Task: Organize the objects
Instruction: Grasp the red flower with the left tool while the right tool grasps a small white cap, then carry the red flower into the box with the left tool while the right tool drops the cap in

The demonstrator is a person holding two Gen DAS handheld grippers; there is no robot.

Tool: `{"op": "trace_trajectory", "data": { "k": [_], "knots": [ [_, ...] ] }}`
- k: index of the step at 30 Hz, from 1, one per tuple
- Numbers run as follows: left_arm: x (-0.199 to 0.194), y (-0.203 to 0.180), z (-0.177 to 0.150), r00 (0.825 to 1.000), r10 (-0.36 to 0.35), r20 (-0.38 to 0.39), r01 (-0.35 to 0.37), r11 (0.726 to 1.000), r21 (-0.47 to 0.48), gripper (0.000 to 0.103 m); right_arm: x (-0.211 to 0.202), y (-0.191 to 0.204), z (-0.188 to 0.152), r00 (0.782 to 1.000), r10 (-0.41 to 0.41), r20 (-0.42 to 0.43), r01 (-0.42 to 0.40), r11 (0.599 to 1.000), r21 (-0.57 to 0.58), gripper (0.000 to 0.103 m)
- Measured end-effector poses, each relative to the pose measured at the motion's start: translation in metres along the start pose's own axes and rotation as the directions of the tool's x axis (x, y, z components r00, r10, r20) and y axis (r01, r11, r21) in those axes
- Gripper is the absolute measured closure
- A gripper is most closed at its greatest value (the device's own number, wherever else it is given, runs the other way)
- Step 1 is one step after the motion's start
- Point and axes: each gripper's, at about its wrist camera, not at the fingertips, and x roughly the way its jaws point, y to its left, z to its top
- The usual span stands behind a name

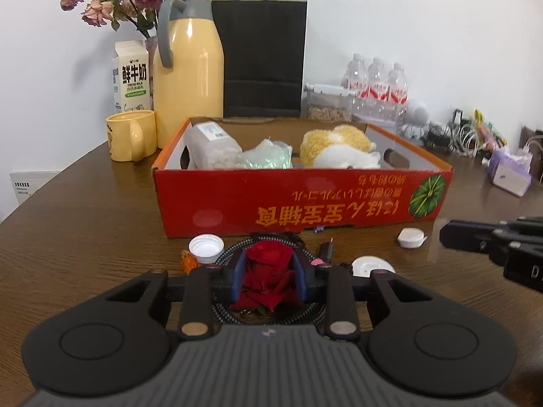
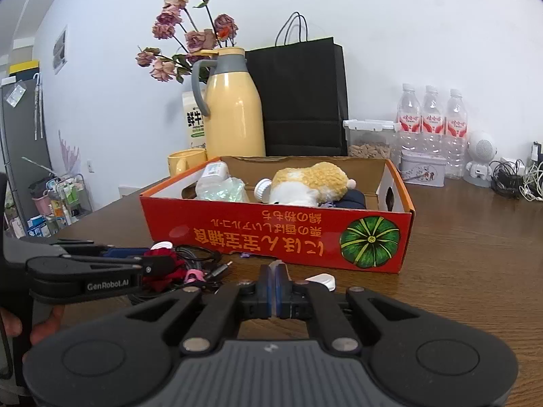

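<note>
We pinch the red fabric rose [image 1: 268, 271] with our left gripper [image 1: 269, 271] on the tabletop [image 1: 101, 237], just before the red box [image 1: 305, 200], likely to lift it in. Our right gripper [image 2: 275, 288] idles, fingers pressed together on nothing.

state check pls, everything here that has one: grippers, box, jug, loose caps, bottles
left gripper: closed on the red rose
right gripper: shut, empty
red box: open-topped, print upside down, holding a plush toy
yellow jug: upright, lid on
white cap: loose on table, open side up
water bottles: upright, capped
</note>
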Motion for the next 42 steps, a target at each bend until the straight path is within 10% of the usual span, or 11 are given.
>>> {"op": "trace_trajectory", "data": {
  "k": [23,42],
  "knots": [
    [-0.041,-0.004,0.051,0.972,-0.016,0.236,0.013,1.0,0.015,0.075,-0.012,0.012,0.034,0.996,-0.031,0.084,0.038,0.996,-0.085,0.101],
    [0.05,0.006,0.146,0.975,-0.002,0.223,0.027,0.994,-0.106,0.074,0.084,0.001,0.126,0.993,-0.028,0.114,0.039,0.994,-0.098,0.101]
  ]
}}
